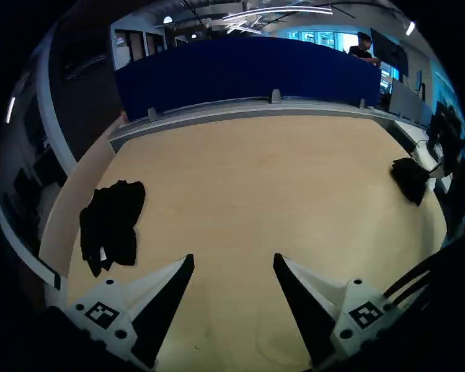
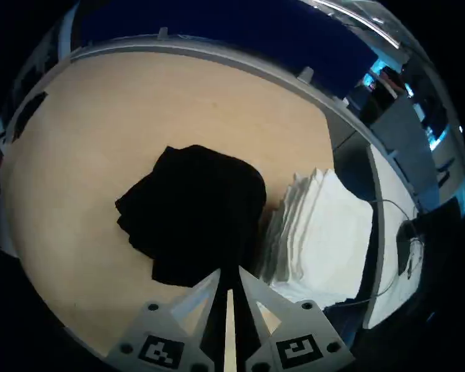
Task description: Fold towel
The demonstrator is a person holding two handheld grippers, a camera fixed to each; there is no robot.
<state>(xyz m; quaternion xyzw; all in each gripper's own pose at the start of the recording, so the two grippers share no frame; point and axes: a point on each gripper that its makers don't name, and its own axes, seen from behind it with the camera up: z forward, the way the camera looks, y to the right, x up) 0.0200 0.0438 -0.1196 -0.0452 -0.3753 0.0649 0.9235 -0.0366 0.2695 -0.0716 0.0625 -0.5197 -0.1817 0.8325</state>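
Bright, even overhead light from ceiling strips (image 1: 276,12); sharp focus, strong fisheye bending at edges.

Both cams over same table (image 1: 263,186), angled down; R nearer.

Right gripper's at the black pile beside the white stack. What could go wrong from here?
1. The black towel lies bunched; the right gripper, nearly closed at its near edge, may pinch several layers instead of one corner.
2. The white stack sits close beside it near the table edge; pulling the black towel could knock or drag it off.
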